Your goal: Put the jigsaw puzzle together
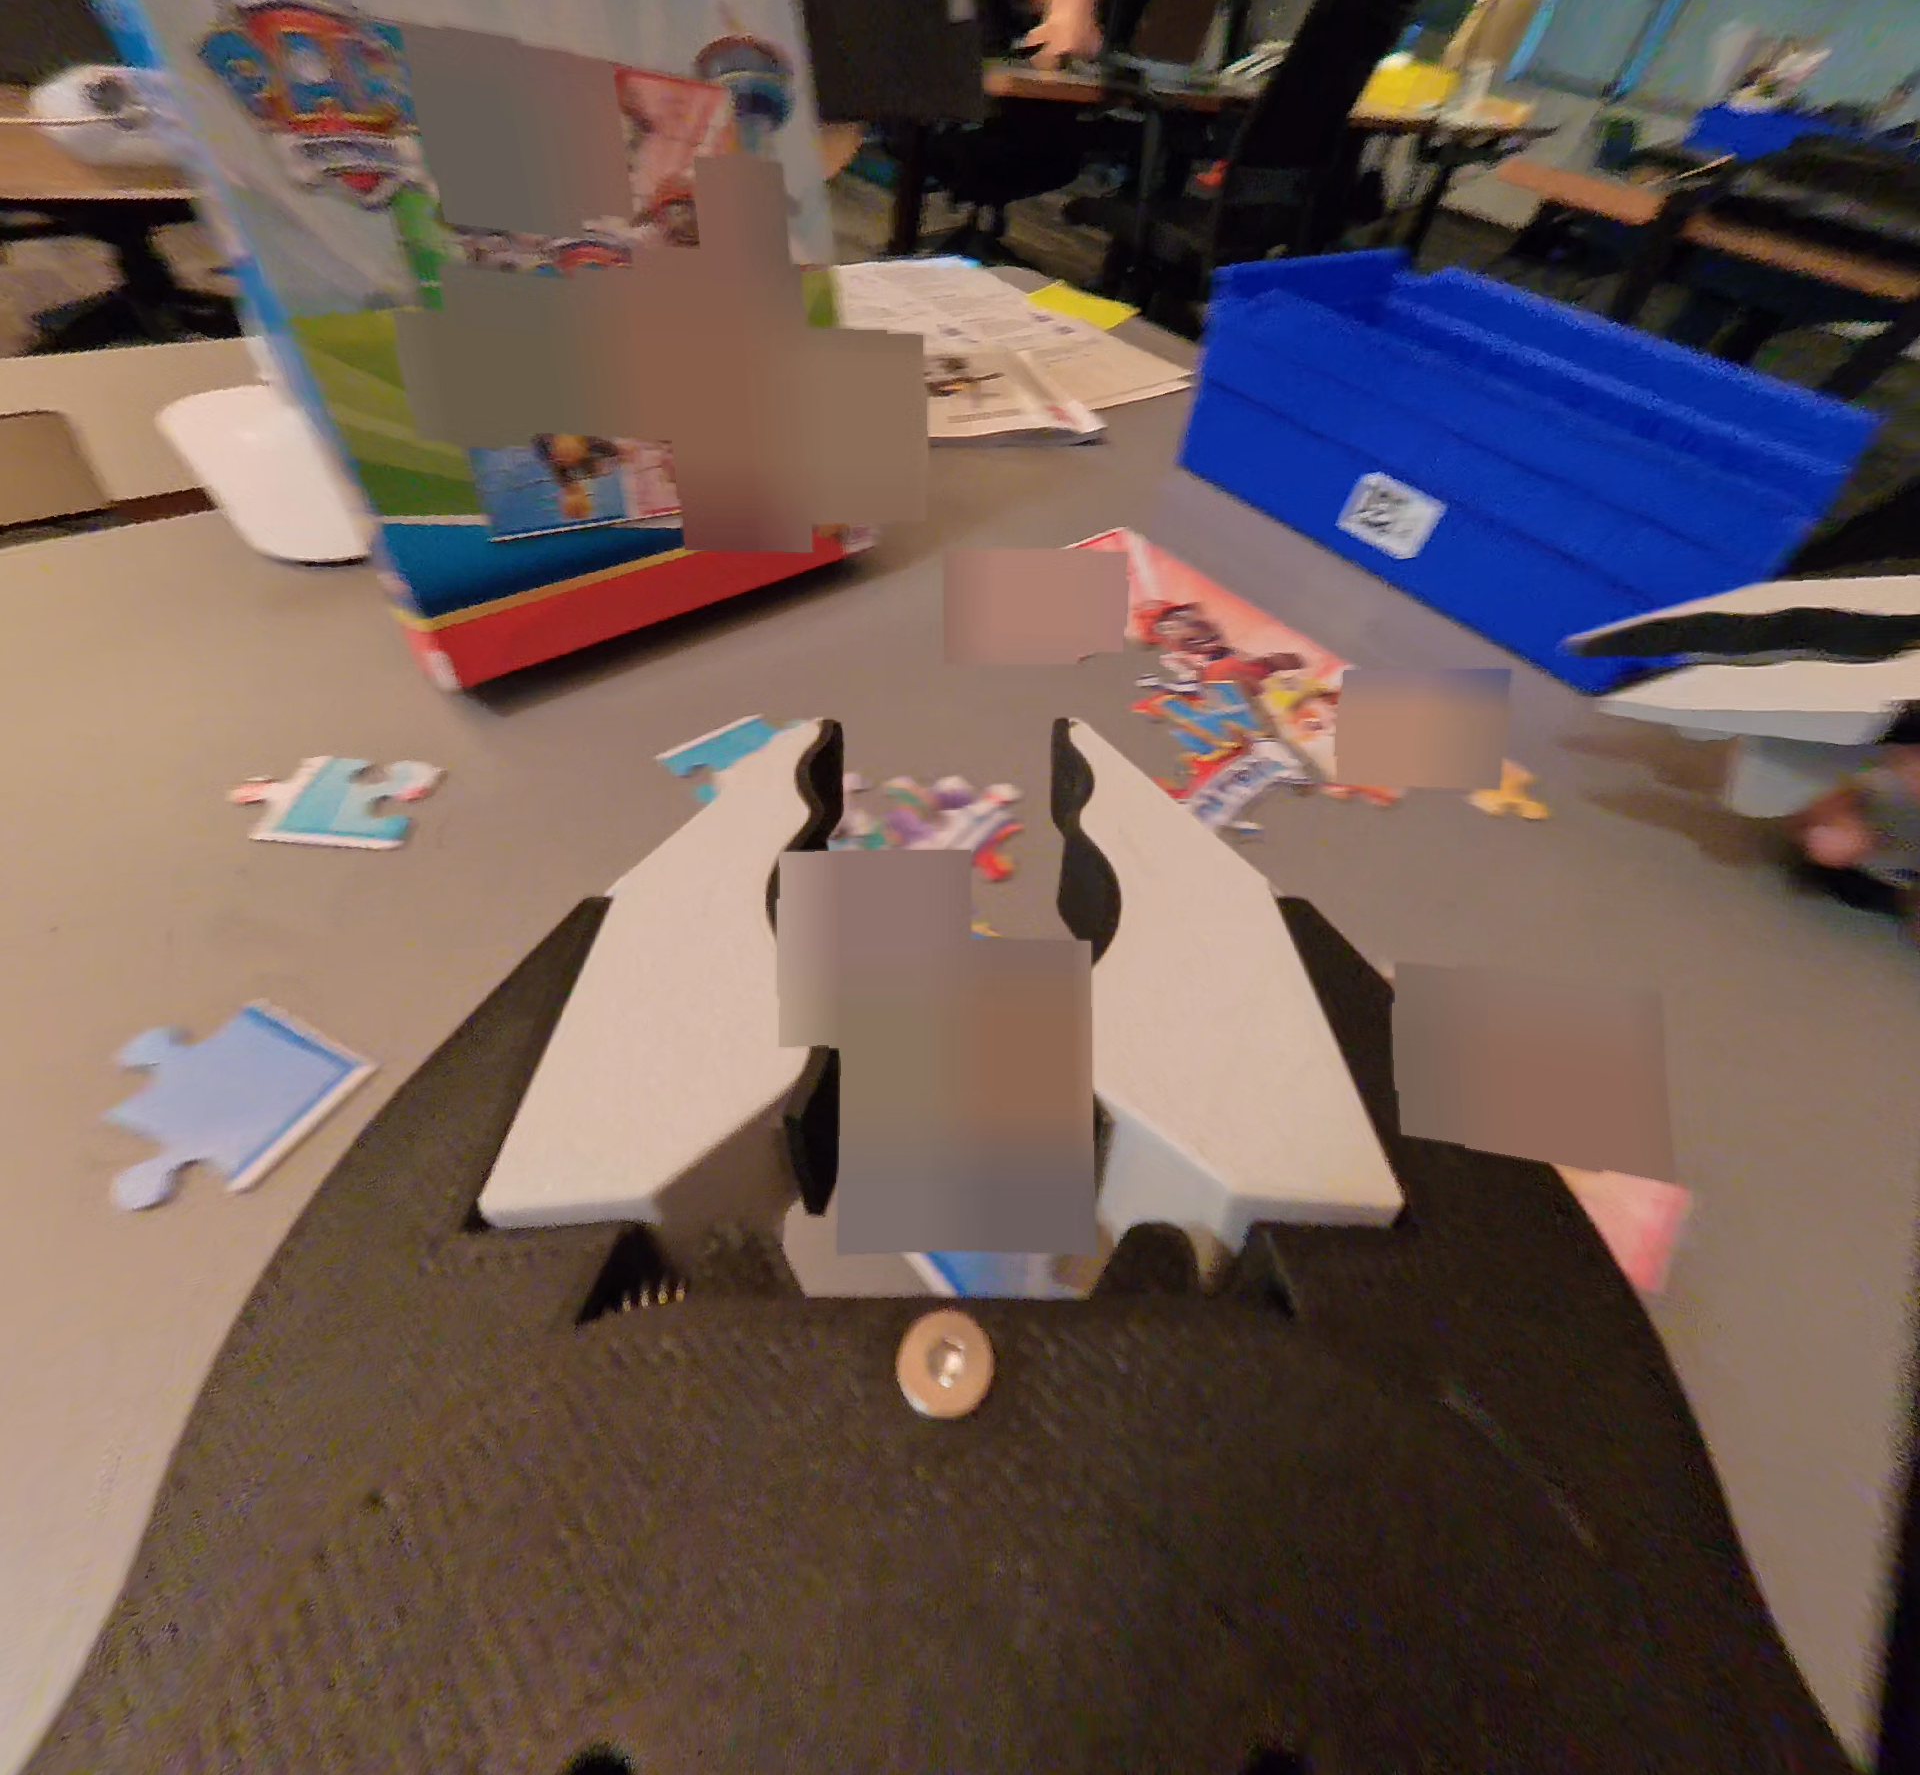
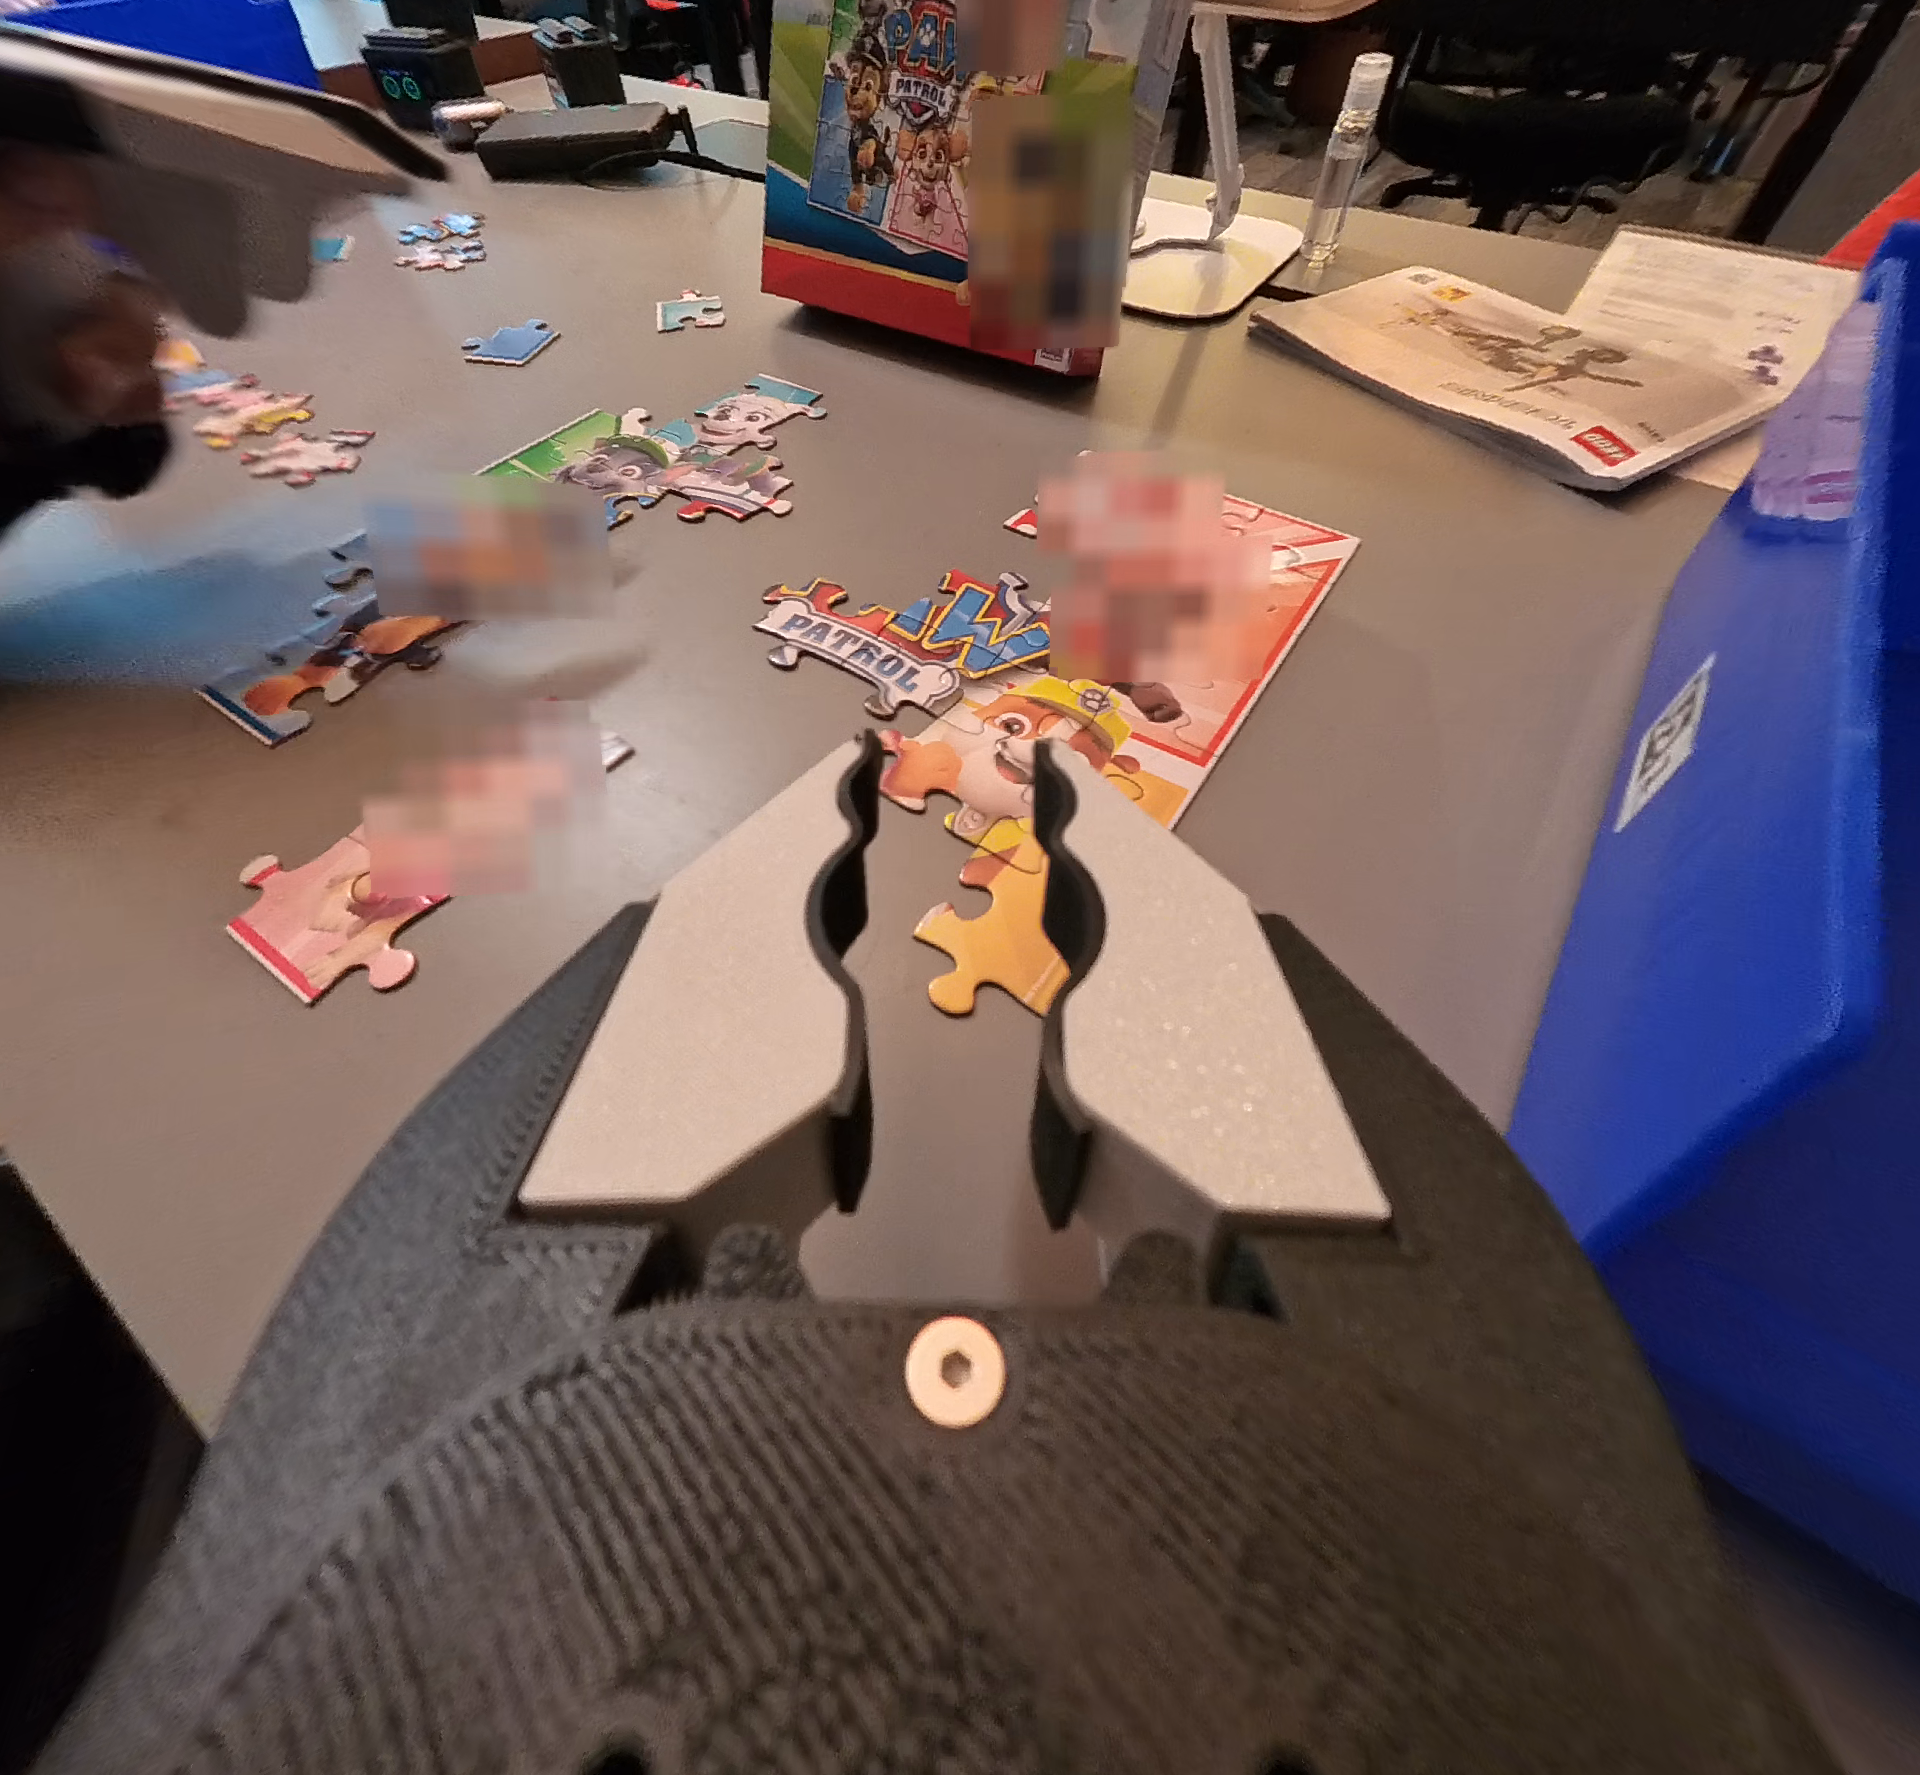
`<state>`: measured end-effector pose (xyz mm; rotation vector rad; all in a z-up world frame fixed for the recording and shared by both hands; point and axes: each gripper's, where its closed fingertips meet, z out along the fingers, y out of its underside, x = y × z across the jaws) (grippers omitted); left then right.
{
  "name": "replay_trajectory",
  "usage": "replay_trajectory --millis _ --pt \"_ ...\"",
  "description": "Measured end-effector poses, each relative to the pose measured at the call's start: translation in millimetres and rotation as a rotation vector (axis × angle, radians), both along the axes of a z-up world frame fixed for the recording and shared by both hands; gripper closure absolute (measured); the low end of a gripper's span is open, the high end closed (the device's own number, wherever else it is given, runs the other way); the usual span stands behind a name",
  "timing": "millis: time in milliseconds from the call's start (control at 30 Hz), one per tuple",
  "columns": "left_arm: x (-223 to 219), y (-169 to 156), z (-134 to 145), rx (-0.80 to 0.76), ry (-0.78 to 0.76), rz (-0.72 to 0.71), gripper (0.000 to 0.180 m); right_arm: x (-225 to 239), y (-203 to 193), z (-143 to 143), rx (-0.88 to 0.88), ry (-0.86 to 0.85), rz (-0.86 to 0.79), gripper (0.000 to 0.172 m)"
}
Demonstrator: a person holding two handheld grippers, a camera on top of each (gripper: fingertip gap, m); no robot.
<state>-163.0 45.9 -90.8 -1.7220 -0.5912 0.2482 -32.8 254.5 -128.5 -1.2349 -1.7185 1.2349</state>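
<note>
Right wrist view: your right gripper [image 2: 951, 769] hangs empty, jaws apart, over the half-joined red-bordered puzzle section [image 2: 1226, 645], loose pieces [image 2: 509, 341] waiting at ten o'clock, left gripper [image 1: 945, 769] likewise empty.

The table top [image 2: 1455, 852] is a matt grey laminate, smooth, with faint smudges at 9 o'clock. The puzzle pieces [image 2: 997, 956] look like printed card with a slight sheen and pale cut edges. The puzzle box [image 2: 862, 167], at 12 o'clock in the right wrist view, is glossy printed cardboard. The blue bin [image 2: 1714, 894], at 3 o'clock, is smooth moulded plastic with a soft shine and a paper sticker. The booklet [image 2: 1507, 395], at 2 o'clock, is thin matt paper. The right gripper [image 2: 951, 759] has grainy grey plastic fingers [image 2: 1174, 1029], black rubbery pads, a ribbed black printed body and a bright metal screw [image 2: 954, 1372]. The left gripper [image 1: 945, 738] looks the same in make
</note>
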Motion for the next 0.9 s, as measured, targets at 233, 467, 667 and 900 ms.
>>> replay_trajectory --millis 233,467,667,900 --pt "77 27 -43 -0.299 -0.048 -0.278 0.150 -1 -36 -9 0.072 -0.036 0.124 0.146" --pt "110 46 -74 -0.423 -0.075 -0.399 0.150 12 -95 -16 0.130 -0.047 0.359 0.146" --pt "109 46 -86 -0.470 -0.117 -0.397 0.151 19 -105 -18 0.133 -0.059 0.438 0.148" --pt "114 48 -97 -0.521 -0.128 -0.430 0.154 22 -109 -23 0.112 -0.102 0.487 0.148"
